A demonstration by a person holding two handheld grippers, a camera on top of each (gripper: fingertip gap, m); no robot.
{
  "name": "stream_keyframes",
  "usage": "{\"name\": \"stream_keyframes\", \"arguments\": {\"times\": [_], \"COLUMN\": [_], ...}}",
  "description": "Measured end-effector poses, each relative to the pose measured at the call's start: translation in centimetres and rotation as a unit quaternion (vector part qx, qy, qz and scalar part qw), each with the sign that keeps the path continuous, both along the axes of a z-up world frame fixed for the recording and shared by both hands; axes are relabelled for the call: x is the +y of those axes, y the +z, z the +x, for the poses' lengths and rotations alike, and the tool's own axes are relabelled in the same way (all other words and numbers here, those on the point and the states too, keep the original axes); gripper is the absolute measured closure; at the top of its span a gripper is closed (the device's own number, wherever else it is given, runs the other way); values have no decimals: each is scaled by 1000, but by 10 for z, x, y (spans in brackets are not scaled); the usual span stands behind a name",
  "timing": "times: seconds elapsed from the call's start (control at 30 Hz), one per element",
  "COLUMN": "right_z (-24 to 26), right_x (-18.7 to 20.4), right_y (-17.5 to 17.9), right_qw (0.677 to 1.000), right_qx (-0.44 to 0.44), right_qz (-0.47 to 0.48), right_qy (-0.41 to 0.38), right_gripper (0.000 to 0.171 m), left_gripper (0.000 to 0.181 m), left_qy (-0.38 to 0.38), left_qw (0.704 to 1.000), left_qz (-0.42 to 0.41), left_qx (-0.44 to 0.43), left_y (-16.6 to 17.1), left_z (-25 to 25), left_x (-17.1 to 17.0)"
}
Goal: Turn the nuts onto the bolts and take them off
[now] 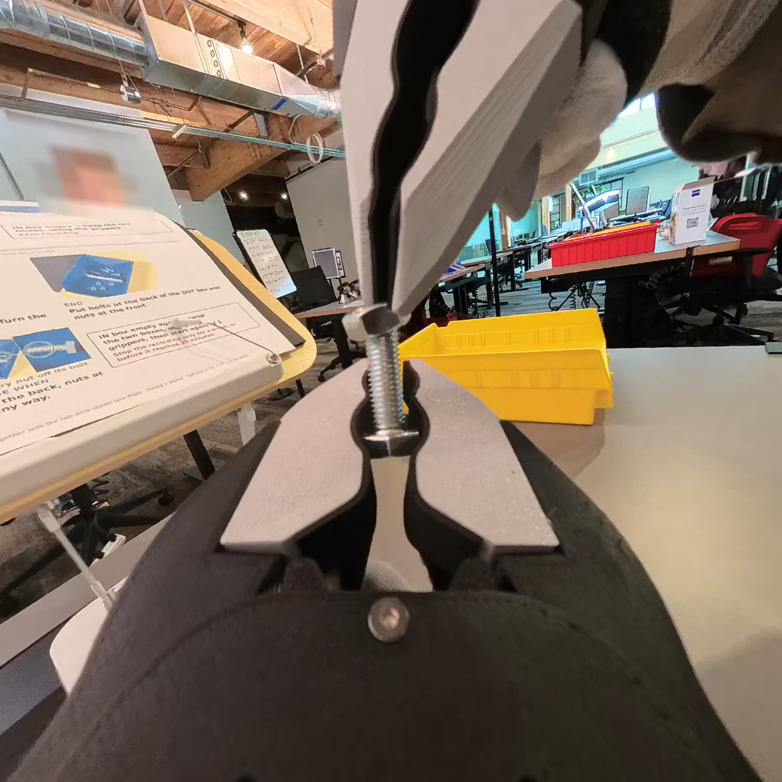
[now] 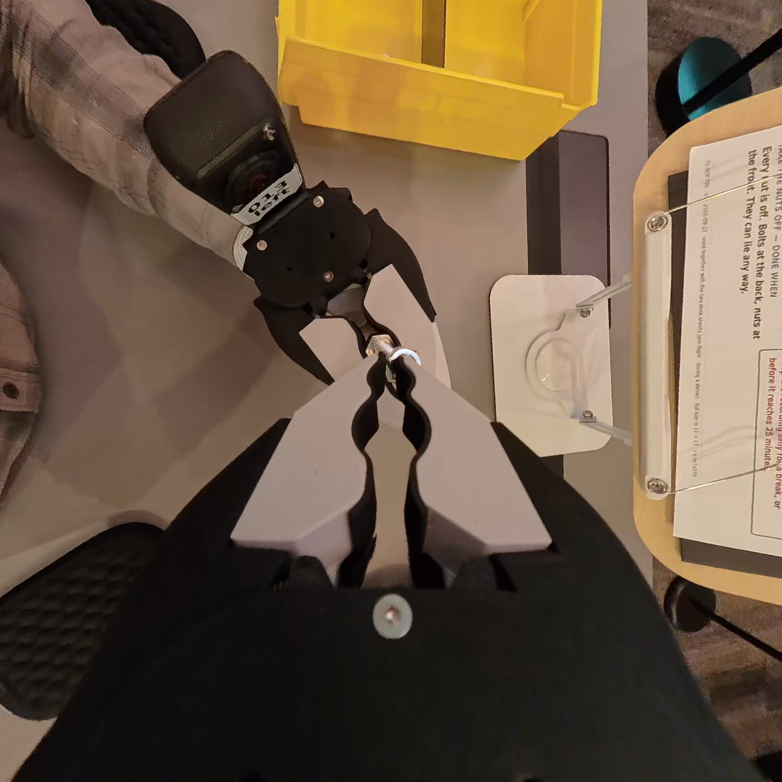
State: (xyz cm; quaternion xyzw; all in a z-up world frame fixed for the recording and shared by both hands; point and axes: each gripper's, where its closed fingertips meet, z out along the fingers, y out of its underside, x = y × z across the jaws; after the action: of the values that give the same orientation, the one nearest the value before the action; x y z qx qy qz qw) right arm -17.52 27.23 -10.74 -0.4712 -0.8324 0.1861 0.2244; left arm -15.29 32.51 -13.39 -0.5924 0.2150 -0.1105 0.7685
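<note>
Left gripper (image 1: 387, 397) clamps the bolt (image 1: 384, 381) by its shank, head toward the camera, above the table (image 1: 677, 465); right gripper (image 1: 383, 311) pinches the nut (image 1: 372, 323) at the threaded tip. Keep both axes aligned, rotate gently, avoiding cross-threading

Left wrist view sits low and close behind its tongs, facing level across the grey tabletop (image 1: 677, 465), while right wrist view looks steeply down past its own tongs; both share the threaded steel bolt (image 1: 384, 383) and yellow plastic bin (image 2: 423, 93) beyond.
</note>
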Motion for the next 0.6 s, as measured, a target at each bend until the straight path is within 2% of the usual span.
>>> {"name": "stream_keyframes", "arguments": {"times": [0.4,0.6], "right_z": [-2,-6], "right_x": [-6,-12], "right_y": [18,21], "right_qw": [993,991], "right_qx": [107,120], "right_qz": [-52,-65], "right_qy": [-3,9], "right_gripper": [169,169], "left_gripper": [171,171], "left_qy": [-23,-28], "left_qw": [998,998], "left_qz": [13,24], "left_qx": [-49,-52], "left_y": [15,19], "left_z": [-4,0], "left_x": [-7,-10]}}
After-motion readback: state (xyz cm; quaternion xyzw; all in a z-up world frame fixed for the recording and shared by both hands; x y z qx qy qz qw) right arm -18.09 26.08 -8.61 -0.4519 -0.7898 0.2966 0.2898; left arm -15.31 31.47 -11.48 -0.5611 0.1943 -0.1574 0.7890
